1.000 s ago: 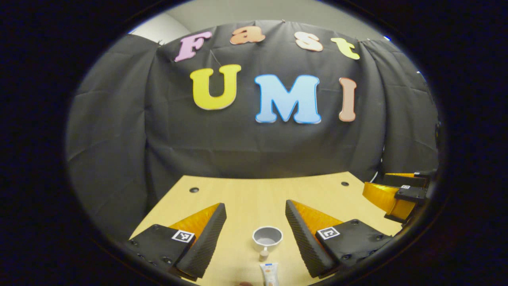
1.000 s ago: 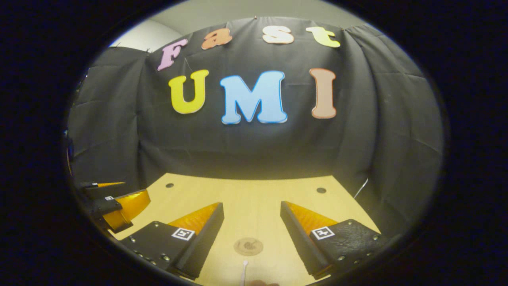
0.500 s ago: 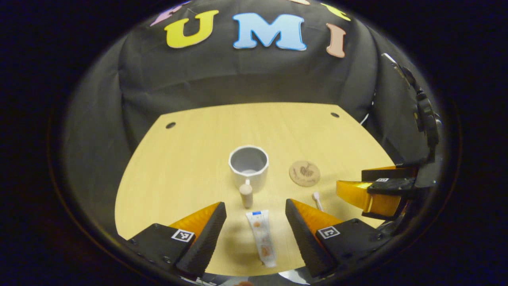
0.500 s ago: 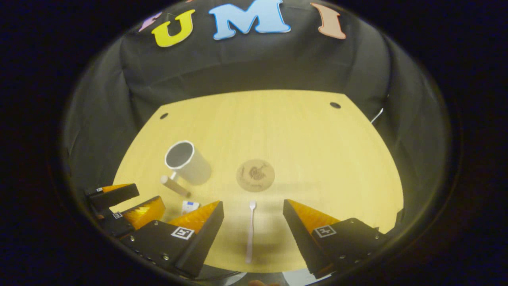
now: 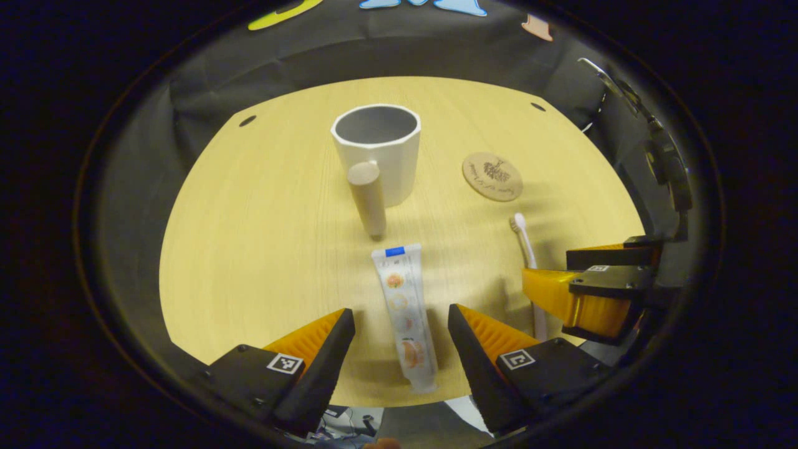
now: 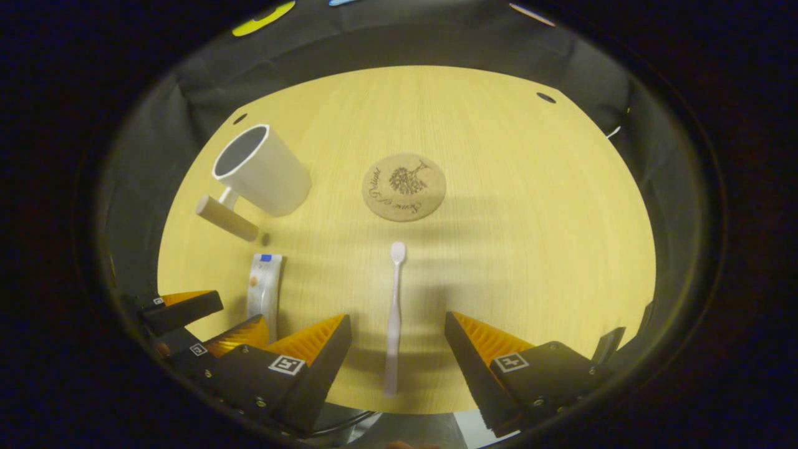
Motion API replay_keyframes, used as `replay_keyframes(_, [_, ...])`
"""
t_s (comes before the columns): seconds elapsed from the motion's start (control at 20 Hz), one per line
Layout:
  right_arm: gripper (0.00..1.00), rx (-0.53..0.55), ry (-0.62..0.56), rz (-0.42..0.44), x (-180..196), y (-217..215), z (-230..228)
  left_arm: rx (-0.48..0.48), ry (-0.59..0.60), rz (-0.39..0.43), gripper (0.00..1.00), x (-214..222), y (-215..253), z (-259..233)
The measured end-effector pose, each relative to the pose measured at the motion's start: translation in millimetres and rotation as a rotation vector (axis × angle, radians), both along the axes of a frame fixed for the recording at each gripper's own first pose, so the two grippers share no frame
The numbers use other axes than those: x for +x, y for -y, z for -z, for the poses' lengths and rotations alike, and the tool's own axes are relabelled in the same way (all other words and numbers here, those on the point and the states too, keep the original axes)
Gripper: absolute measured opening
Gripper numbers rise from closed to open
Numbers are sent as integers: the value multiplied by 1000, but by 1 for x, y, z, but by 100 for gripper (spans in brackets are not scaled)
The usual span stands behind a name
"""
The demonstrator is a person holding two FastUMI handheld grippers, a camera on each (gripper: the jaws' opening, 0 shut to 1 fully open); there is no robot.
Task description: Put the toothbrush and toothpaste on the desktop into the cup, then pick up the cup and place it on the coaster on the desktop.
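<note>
cup (image 5: 377,153) upright, toothpaste (image 5: 406,312) and toothbrush (image 6: 393,312) on desktop (image 6: 530,237)

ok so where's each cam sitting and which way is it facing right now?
Left gripper view: rides the left gripper, tilted down over the white toothpaste tube; own two fingers at the bottom, right gripper at right.
Right gripper view: rides the right gripper, over the white toothbrush; own fingers, left gripper lower left.
Shared: pale wooden desktop, white cup with wooden handle, round cork coaster.

A pale wood-grain table (image 5: 262,249) with small dark holes (image 6: 546,97) near its far corners is backed by black cloth (image 5: 206,81) hung as a wall.
</note>
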State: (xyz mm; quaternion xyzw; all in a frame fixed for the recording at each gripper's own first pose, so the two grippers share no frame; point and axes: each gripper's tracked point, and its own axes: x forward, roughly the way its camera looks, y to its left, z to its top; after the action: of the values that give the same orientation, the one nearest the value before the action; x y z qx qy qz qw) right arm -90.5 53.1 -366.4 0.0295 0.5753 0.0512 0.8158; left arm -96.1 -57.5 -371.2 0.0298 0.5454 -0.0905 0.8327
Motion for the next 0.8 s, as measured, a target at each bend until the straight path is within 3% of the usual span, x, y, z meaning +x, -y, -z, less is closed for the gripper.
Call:
replay_keyframes(0.5, [92, -66, -79, -17, -10, 8, 26, 57, -120, -32, 96, -11, 1, 33])
replay_keyframes(0.55, [92, -74, -88, -20, -10, 8, 26, 47, -132, -40, 100, -12, 5, 33])
replay_keyframes(0.65, [93, -83, -91, -19, -10, 6, 26, 39, -139, -52, 95, -11, 7, 34])
replay_keyframes(0.8, [93, -86, -124, -21, -15, 4, 28, 20, -154, -87, 96, -10, 8, 34])
